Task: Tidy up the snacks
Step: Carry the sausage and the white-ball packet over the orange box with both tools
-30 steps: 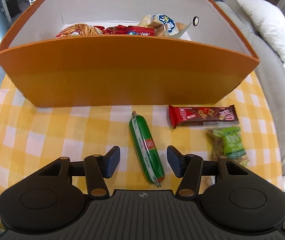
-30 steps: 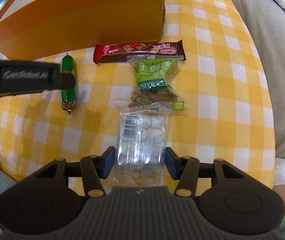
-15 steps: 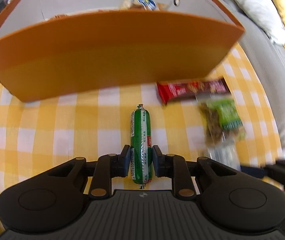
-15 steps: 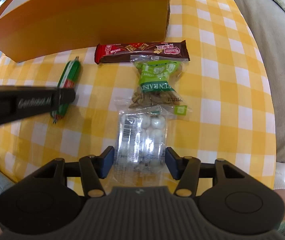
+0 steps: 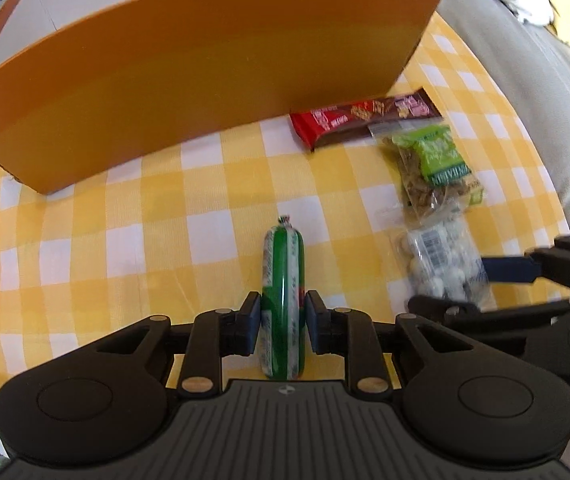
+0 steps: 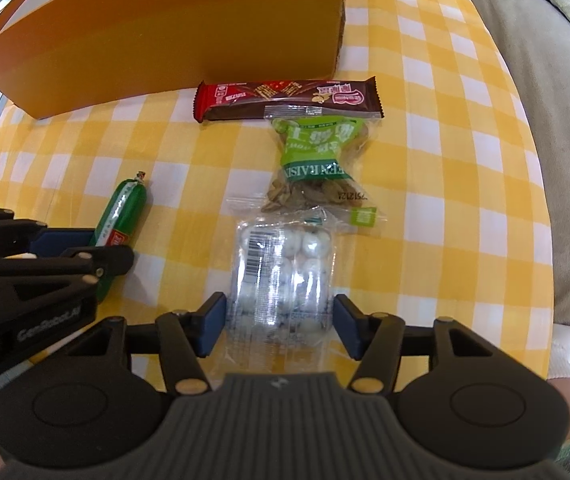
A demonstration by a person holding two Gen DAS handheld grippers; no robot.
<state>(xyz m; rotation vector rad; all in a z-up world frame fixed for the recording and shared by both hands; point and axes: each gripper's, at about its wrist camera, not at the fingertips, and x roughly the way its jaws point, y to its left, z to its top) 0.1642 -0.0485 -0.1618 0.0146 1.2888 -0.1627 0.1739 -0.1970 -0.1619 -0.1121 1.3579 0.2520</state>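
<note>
Two tools: our left tool point(image 5: 283, 330) clamps the sausage point(image 5: 283, 280); right tool point(image 6: 279, 320) wide astride the slippery candy pack point(image 6: 283, 276), which may squirt free.

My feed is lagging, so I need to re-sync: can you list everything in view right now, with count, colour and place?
box: one, orange, at the back of the table
sausage: one, green, mid-table, between the left fingers
chocolate bar: one, red and brown, just in front of the box
raisin bag: one, green and clear, nearer than the bar
candy pack: one, clear with white balls, between the right fingers
tablecloth: one, yellow and white check
sofa: one, grey, right of the table
left hand-held gripper: black, shut on the sausage
right hand-held gripper: black, open around the candy pack
</note>
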